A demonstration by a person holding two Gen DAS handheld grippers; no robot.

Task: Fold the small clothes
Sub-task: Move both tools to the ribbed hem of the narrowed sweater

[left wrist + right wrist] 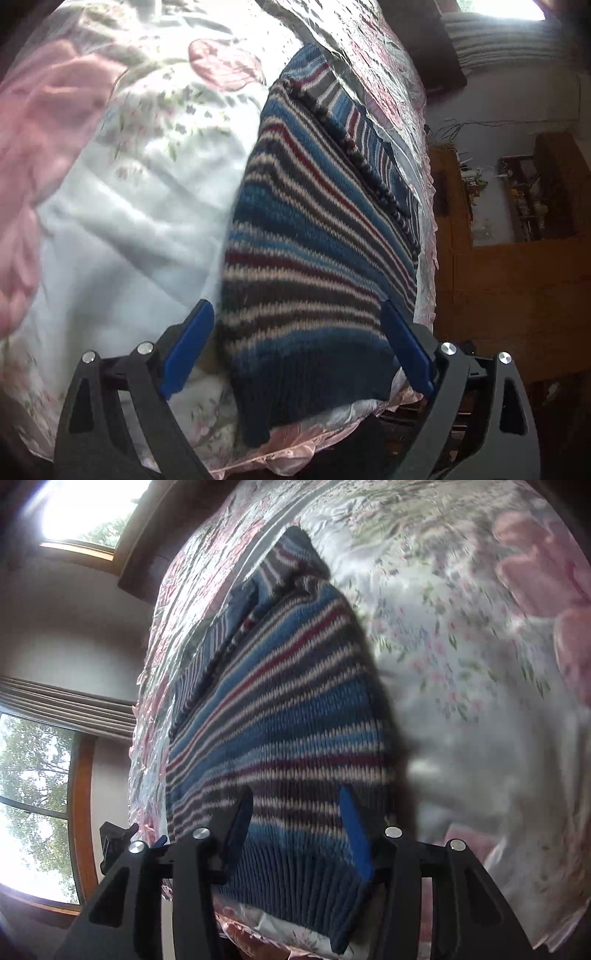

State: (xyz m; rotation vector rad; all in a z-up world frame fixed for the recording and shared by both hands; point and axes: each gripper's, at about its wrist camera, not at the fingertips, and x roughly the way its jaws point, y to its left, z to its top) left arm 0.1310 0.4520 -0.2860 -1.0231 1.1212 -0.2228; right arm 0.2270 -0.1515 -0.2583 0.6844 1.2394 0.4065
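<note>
Daylight pours in through a window that is blown out to white in the right wrist view, and a second bright pane glares at the top of the left wrist view. The floral bedspread smears with motion blur, its satin edge glinting. Both fisheye views bend strongly and darken at the corners, while the striped sweater looks soft.

A striped sweater lies on the floral bedspread, ribbed hem nearest. The right tool hangs over that hem, its blue pads spread apart (nothing pinched between them). Windows glow at left.
</note>
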